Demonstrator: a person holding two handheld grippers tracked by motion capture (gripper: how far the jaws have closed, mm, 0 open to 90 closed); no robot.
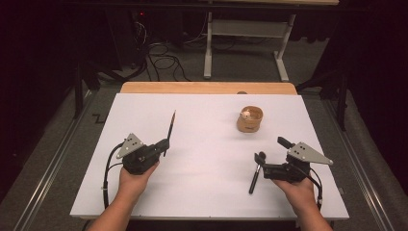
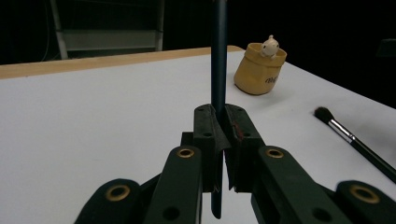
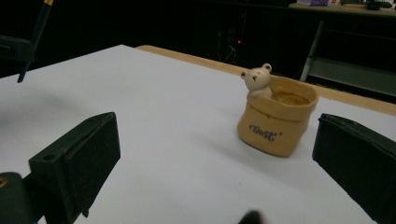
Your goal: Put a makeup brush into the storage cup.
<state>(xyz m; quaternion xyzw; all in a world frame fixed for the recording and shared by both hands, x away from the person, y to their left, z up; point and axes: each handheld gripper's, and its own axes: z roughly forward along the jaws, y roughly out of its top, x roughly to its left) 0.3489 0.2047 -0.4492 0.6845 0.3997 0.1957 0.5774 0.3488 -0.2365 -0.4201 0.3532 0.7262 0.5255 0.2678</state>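
My left gripper (image 1: 165, 144) is shut on a thin dark stick (image 1: 171, 127) with a tan end, which points away over the table. In the left gripper view the stick (image 2: 218, 56) stands upright, pinched between the closed jaws of the left gripper (image 2: 219, 116). My right gripper (image 1: 270, 150) is open, its jaws wide apart with nothing gripped. A black makeup brush (image 1: 255, 174) lies on the white board by its lower jaw; the brush head (image 3: 252, 217) peeks in at the bottom between the jaws of the right gripper (image 3: 217, 135). A yellow pot with a small bear figure (image 1: 250, 119) stands upright beyond.
The white board (image 1: 207, 125) covers a wooden table (image 1: 207, 87) whose far edge shows behind it. The pot (image 3: 275, 121) sits ahead of the right gripper, and the pot (image 2: 259, 70) and brush (image 2: 355, 140) lie to the right of the left gripper. Dark floor with cables and a desk frame lies beyond.
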